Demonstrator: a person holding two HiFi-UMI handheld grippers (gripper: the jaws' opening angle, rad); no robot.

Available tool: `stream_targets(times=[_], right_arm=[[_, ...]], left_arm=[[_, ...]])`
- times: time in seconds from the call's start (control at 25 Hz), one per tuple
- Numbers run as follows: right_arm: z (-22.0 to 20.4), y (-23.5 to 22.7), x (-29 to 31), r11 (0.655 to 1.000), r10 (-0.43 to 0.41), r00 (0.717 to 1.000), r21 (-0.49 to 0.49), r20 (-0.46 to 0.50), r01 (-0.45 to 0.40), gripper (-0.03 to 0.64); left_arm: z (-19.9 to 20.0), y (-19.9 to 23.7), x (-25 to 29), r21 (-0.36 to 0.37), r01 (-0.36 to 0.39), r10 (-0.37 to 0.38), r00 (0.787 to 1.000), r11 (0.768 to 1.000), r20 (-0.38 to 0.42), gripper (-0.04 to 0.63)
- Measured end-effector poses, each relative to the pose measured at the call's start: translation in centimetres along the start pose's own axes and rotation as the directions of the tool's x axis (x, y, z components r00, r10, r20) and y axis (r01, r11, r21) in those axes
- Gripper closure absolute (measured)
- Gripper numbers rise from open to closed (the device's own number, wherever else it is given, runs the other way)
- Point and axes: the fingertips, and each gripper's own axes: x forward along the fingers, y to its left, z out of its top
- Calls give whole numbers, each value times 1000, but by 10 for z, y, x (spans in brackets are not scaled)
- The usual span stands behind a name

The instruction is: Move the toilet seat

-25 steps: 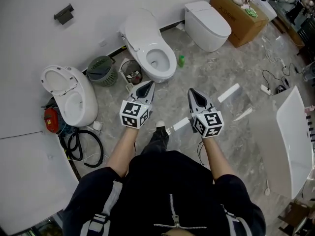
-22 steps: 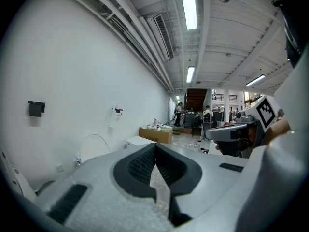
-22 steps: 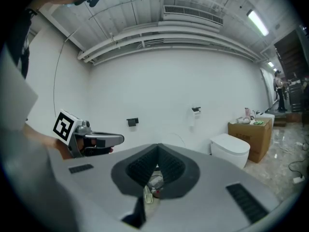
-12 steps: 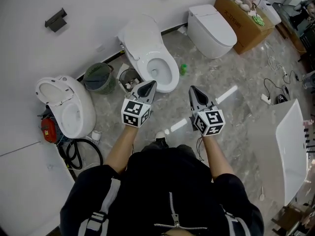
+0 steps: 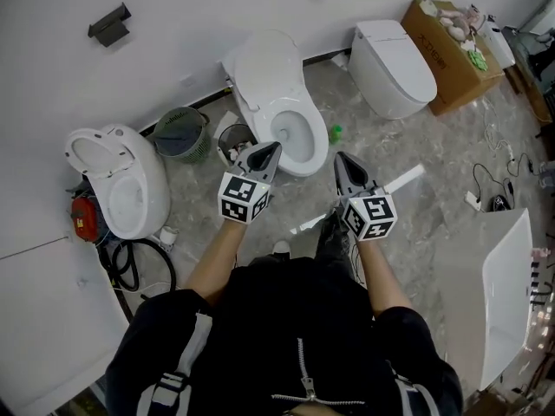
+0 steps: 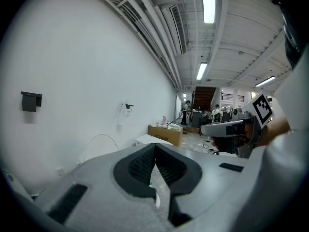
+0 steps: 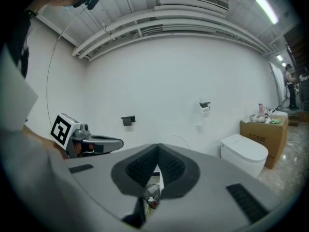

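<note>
Left claw: clenched, empty | right claw: clenched, empty | both near toilet seat, not touching

Black short-sleeved top is worn; zip down front, grey-white stripes at shoulder. Left gripper, right gripper: grey tapered shells, black ribbed pads, white cubes printed with black square markers.

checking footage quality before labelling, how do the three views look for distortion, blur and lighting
Head view: even soft light, sharp, slight wide-angle bend, open toilet clear. Left gripper view: strong fisheye, black corners, ceiling lights blown out, shut left gripper close and slightly soft. Right gripper view: same fisheye, evenly lit wall, shut right gripper slightly soft, closed toilet sharp.
</note>
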Motion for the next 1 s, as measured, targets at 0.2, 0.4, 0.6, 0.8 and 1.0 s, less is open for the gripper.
stream_targets(times=[0.2,0.4,0.6,0.8,1.0], right_arm=[[2,-18,45,996,89,996,9,-14,-89,614],[8,-41,97,981,194,979,18,-54,-194,614],[21,-73,149,945,327,941,22,-86,-326,614],[42,-106,191,894,447,888,33,-113,-446,614],[58,-127,224,838,540,829,4,-147,-546,614]], left_arm=[[1,26,21,-10,-80,80,997,997,-2,591],[6,54,49,-42,-183,182,983,982,-17,591],[14,77,86,-73,-315,313,949,946,-37,592],[25,89,119,-108,-442,439,897,890,-54,591],[37,101,142,-135,-534,532,845,834,-57,591]])
